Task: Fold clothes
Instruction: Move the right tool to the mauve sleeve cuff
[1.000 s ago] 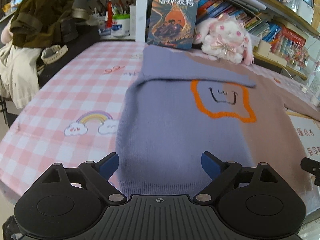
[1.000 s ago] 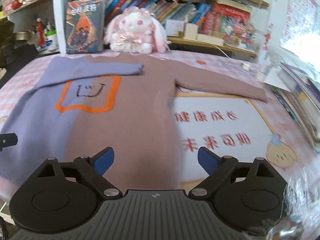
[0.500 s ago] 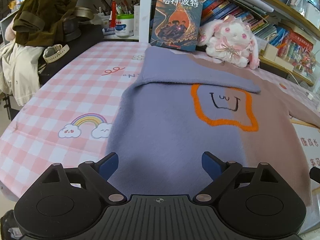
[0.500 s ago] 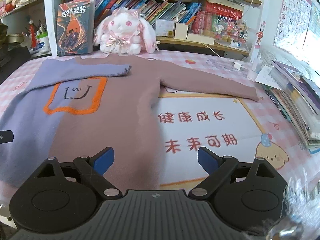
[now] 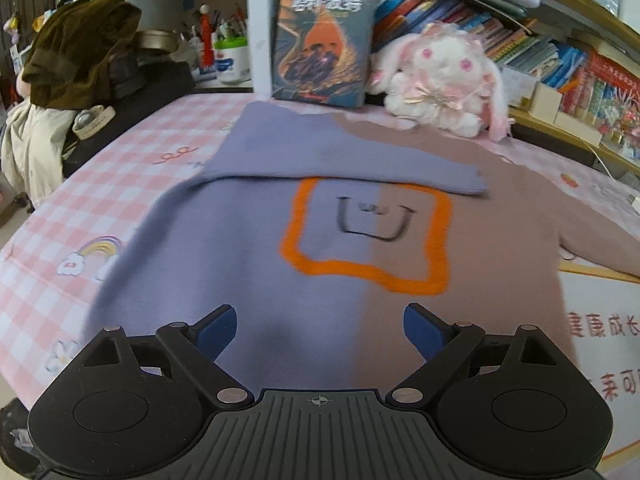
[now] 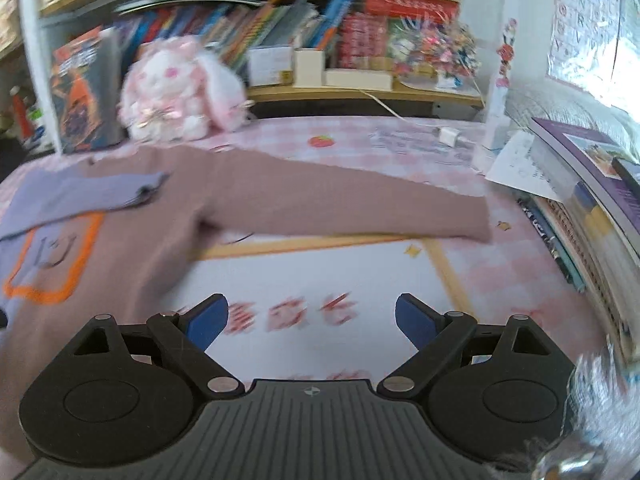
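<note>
The sweater (image 5: 256, 264) lay flat on the pink checked table (image 5: 52, 216), purple sleeve (image 5: 344, 160) folded over its chest, brown sleeve (image 6: 344, 204) stretched out. L gripper (image 5: 319, 324) & R gripper (image 6: 311, 316) hung above, jaws wide apart, holding nothing.

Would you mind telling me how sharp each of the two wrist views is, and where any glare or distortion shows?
Left wrist view: mild blur, the sweater and plush rabbit still readable. Right wrist view: heavy motion smear, the red characters on the mat unreadable, the window corner blown out. Both views: fisheye bending at the edges, gripper bodies sharp.
</note>
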A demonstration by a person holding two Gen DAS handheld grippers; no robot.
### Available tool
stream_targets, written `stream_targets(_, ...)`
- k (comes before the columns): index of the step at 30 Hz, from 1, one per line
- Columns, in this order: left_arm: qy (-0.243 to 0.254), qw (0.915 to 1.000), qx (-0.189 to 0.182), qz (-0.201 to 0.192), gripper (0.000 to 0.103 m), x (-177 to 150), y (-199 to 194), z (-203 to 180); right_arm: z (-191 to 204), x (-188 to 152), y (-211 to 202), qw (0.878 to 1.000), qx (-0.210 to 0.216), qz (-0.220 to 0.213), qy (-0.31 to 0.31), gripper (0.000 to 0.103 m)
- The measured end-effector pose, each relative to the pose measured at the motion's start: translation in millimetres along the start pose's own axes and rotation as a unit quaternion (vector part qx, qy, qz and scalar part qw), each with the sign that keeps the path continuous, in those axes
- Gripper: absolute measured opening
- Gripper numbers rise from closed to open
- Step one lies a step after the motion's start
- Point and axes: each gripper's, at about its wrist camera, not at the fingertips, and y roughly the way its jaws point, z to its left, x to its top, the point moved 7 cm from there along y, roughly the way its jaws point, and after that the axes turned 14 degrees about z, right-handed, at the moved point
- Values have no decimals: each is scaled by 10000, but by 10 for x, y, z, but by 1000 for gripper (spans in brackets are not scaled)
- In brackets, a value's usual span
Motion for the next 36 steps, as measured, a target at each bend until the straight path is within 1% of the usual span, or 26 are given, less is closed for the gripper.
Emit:
stream_targets(5, -295, 9993, 224, 105, 93, -102, -32, -152, -374, 211, 187, 9998, 155, 118, -4, 91)
stream_targets(9, -555, 9971, 465, 220, 93, -194, -70, -166, -599, 322, 324, 9994, 271, 208, 68, 91)
stream_targets(14, -599, 9954, 696, 286, 93, -275, -135, -212, -843, 406, 468, 9986, 332, 312, 273, 91)
stream_targets(21, -603, 9932, 902, 427, 93, -380, -176, -242, -1027, 444, 622, 9967, 403, 493, 494, 91)
stream_targets(27, -571, 9920, 985, 544, 93, -476, -185, -270, -1119, 435, 707, 9954, 463, 617, 576, 91)
stream_targets(36, -581, 9900, 1096, 672, 93, -572, -204, -262, -1132, 539, 787, 9951, 546, 579, 587, 91)
